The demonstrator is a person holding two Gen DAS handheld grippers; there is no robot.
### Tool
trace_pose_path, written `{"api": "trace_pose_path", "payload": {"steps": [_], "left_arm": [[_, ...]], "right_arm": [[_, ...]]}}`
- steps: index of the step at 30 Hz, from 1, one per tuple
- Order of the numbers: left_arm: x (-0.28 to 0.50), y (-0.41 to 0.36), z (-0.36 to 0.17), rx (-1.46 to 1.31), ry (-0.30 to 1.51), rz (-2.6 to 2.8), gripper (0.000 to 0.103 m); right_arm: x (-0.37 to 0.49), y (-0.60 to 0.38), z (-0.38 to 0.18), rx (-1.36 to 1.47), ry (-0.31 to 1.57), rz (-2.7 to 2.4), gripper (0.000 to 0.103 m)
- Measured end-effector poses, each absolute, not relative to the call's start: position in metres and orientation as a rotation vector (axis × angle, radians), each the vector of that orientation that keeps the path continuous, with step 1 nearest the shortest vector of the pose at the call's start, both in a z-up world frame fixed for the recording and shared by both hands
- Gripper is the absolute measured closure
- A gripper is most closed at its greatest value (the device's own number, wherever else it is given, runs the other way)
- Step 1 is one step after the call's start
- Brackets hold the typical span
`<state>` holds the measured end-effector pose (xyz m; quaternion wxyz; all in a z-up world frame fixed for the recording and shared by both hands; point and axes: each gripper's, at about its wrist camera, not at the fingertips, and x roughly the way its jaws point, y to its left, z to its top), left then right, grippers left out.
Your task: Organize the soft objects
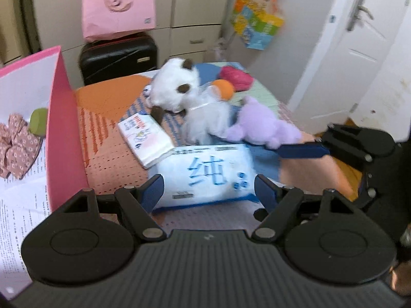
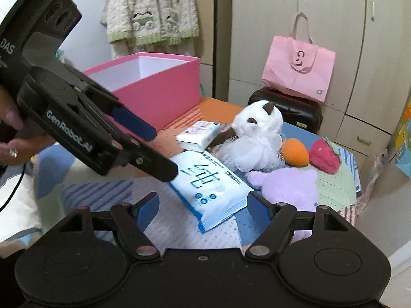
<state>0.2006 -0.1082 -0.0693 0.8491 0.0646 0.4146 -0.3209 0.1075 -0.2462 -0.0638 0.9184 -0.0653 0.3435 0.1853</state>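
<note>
A large white-and-blue tissue pack [image 1: 205, 174] lies flat on the patterned bed cover. My left gripper [image 1: 208, 192] is open, one blue pad at each end of the pack, and I cannot see either pad pressing on it. In the right wrist view the left gripper [image 2: 163, 152] hangs over the pack's [image 2: 210, 192] far-left end. My right gripper [image 2: 203, 205] is open over the pack's near corner. Beyond lie a purple plush [image 2: 290, 184], a white plush cat [image 2: 257, 133], an orange ball [image 2: 295, 154], a red-pink soft piece [image 2: 323, 159] and a small tissue pack [image 2: 200, 134].
An open pink box [image 2: 159, 97] stands at the bed's left; in the left wrist view it [image 1: 61, 128] holds floral fabric [image 1: 12, 148] and a green item [image 1: 38, 120]. A black suitcase [image 1: 118, 56] with a pink bag [image 1: 118, 10] stands behind. A white door [image 1: 359, 51] is right.
</note>
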Motion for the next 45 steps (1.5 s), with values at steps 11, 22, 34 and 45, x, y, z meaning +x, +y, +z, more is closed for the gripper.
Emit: {"api": "trace_pose_path", "payload": {"steps": [11, 22, 34, 45], "left_arm": [[0.220, -0.113, -0.104, 0.076, 0.914, -0.563, 0.025], [0.220, -0.112, -0.115, 0.008, 0.887, -0.543, 0.021], [0.205, -0.114, -0.115, 0.027, 0.851, -0.579, 0.030], [0.184, -0.115, -0.111, 0.046, 0.863, -0.620, 0.030]], "right_arm": [[0.121, -0.242, -0.101, -0.142, 0.686, 0.355, 0.023], [0.128, -0.238, -0.118, -0.072, 0.677, 0.301, 0.009], [0.119, -0.224, -0.123, -0.043, 0.606, 0.247, 0.034], [0.101, -0.222, -0.121, -0.053, 0.575, 0.225, 0.041]]}}
